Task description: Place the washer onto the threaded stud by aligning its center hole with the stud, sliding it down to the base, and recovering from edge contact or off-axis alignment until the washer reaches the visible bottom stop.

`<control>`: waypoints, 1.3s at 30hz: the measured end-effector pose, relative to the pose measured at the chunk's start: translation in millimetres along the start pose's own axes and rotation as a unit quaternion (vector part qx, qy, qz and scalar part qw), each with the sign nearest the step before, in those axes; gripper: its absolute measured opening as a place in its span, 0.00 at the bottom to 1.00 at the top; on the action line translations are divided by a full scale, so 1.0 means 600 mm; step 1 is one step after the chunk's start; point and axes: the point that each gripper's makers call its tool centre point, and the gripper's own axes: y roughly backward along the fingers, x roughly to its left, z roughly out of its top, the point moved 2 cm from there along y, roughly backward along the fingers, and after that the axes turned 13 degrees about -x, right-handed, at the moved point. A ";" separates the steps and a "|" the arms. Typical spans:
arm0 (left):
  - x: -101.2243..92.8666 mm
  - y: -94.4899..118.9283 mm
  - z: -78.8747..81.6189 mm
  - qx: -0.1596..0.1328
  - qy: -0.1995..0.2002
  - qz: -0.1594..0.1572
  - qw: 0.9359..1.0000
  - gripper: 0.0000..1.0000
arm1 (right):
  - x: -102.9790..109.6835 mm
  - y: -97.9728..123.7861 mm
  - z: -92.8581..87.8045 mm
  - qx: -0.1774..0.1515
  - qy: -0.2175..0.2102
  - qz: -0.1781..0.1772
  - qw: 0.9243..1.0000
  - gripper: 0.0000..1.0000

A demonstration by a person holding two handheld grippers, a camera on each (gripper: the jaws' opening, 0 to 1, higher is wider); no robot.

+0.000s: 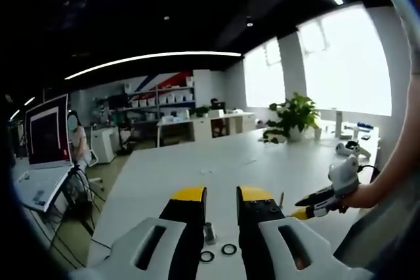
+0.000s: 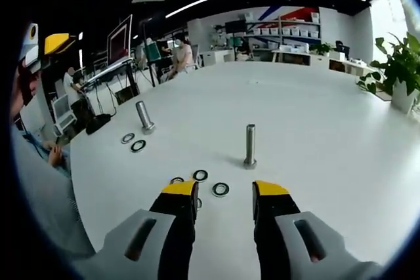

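Washers (image 2: 220,189) are lying flat on the white table (image 2: 315,116), just ahead of the right gripper (image 2: 225,191), and none is sitting on a stud yet.

Going left to right in the right gripper view: a second stud (image 2: 144,117) is standing upright at far left with two more washers (image 2: 133,142) beside its base. Next, a small cluster of washers is lying by the right gripper's left jaw. The nearer stud (image 2: 250,146) is rising straight up from the table just beyond them, slightly right of the gap between the jaws. A potted plant (image 2: 400,70) is sitting at the far right edge, well apart.

The right gripper is standing open and holding nothing. The left gripper (image 1: 222,196), seen in its own view, is also standing open and empty, with two washers (image 1: 218,252) on the table between its jaws.

Judging from this, the right gripper is nearer the upright stud, whose long axis is vertical, so a washer would need lifting flat and lowering from above. Open table is spreading widely around the stud, leaving plenty of room.
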 end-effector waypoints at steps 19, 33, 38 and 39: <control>0.000 0.001 -0.011 0.017 -0.002 0.004 1.000 0.16 | 0.002 -0.014 -0.026 0.020 0.010 0.019 1.000 0.28; -0.003 -0.001 -0.020 0.028 -0.003 -0.001 1.000 0.16 | 0.000 -0.025 -0.028 0.019 0.026 0.029 0.999 0.24; -0.003 -0.001 -0.022 0.031 -0.005 0.000 0.999 0.16 | 0.004 -0.024 -0.031 0.012 0.054 0.040 0.998 0.24; -0.003 -0.001 -0.023 0.033 -0.006 0.000 0.999 0.16 | 0.003 -0.025 -0.033 0.011 0.067 0.042 0.997 0.24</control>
